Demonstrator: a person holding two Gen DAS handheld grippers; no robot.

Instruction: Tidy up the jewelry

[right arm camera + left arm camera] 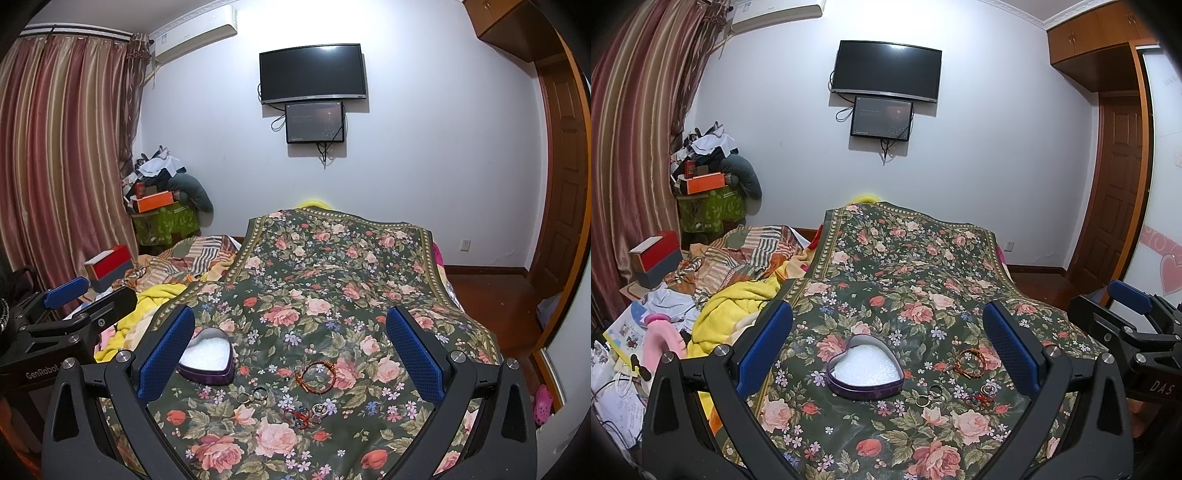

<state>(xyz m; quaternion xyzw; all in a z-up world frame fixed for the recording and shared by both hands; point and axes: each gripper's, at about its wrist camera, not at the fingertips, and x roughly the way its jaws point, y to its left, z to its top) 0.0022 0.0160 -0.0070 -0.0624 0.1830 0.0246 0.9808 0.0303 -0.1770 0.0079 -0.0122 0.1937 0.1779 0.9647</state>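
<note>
A purple heart-shaped tin (865, 371) (207, 357) with white foam inside sits open on the floral cloth (905, 266) (332, 266). To its right lie an orange beaded bracelet (969, 363) (317, 374), a pair of metal rings (929, 395) (252, 396), a red cord piece (979, 399) (299, 413) and a small silver charm (990, 387) (320, 409). My left gripper (888, 350) hovers open above the tin and jewelry, nothing between its fingers. My right gripper (291, 354) is open too, spread wide over the bracelet and rings.
A yellow blanket (735, 306) and patchwork bedding (746, 254) pile up left of the cloth. Boxes and papers clutter the far left by striped curtains (62, 147). A TV (886, 70) hangs on the far wall. A wooden door (1115, 192) stands right.
</note>
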